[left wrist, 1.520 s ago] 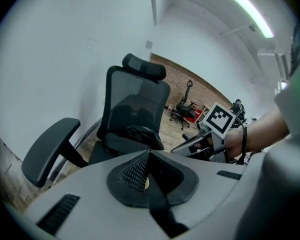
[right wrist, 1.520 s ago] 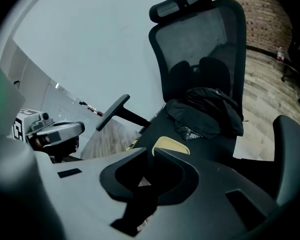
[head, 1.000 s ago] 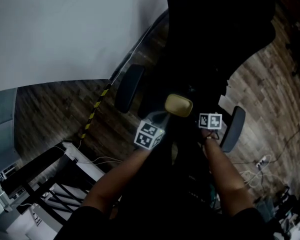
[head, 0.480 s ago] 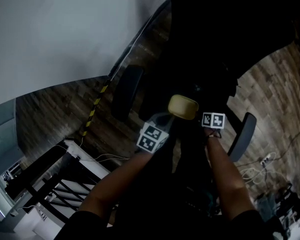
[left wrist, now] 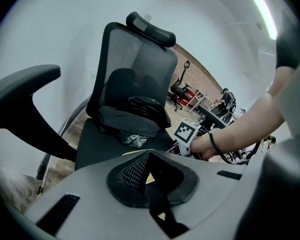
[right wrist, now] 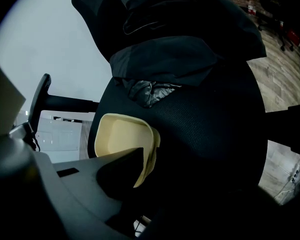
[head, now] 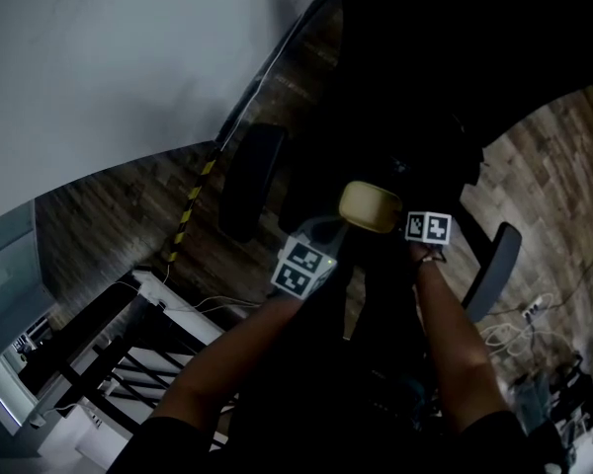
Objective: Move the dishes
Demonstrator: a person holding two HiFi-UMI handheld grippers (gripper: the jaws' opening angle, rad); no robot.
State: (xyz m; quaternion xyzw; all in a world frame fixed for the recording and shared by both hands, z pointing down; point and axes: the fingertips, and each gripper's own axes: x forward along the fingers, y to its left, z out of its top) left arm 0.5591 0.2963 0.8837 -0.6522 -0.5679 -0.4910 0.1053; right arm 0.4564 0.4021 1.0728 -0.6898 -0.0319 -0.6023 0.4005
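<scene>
The left fingers (left wrist: pixel 127 176) are clenched on the dish (head: pixel 371 206), with a sliver of its cream edge showing between the pads. The right fingers (right wrist: pixel 117 176) stand wide, one pad lying inside the dish by its wall. The other is lost in the dark, so I cannot tell whether they press on it.

A wood floor (head: pixel 109 215) lies all round. On it stands a black chair (left wrist: pixel 135 64) (mesh back, headrest on top, an armrest at each side). A dark jacket (right wrist: pixel 185 54) lies crumpled at the back of the seat, against the backrest. The dish, cream and rectangular with rounded corners, is over the front of the seat, clear of the jacket. In the head view the left cube (head: pixel 298 267) sits below and left of it, and the right cube (head: pixel 428 227) is just beside it.
</scene>
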